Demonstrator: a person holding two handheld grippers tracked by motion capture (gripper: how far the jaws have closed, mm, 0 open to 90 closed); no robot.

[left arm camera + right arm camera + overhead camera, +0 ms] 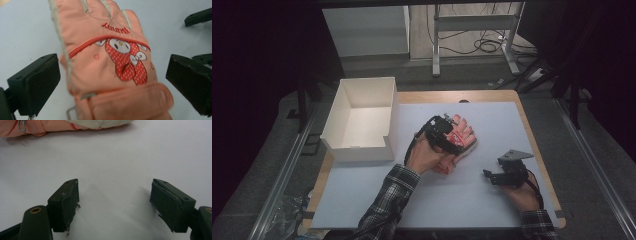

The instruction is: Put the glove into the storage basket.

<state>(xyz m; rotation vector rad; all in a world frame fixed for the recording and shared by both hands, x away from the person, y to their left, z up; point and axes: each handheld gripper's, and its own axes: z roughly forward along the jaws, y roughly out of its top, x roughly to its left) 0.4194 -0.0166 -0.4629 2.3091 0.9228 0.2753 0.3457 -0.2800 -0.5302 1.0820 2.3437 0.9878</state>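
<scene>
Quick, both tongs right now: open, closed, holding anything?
Left tongs: open, jaws on either side of the pink glove, not clamped.
Right tongs: open, holding nothing, over the bare table mat.

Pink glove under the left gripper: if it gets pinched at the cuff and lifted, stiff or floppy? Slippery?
Probably floppy: the glove is padded fabric lying flat, so its fingers would likely droop. Likely light, and it won't roll. Grip seems fair: the shell looks smooth, but the cuff strap gives bulk between the open left gripper jaws. A push may slide it over the smooth mat.

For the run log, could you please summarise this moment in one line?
left hand-held gripper: open over pink glove | right hand-held gripper: open, idle on table
</scene>
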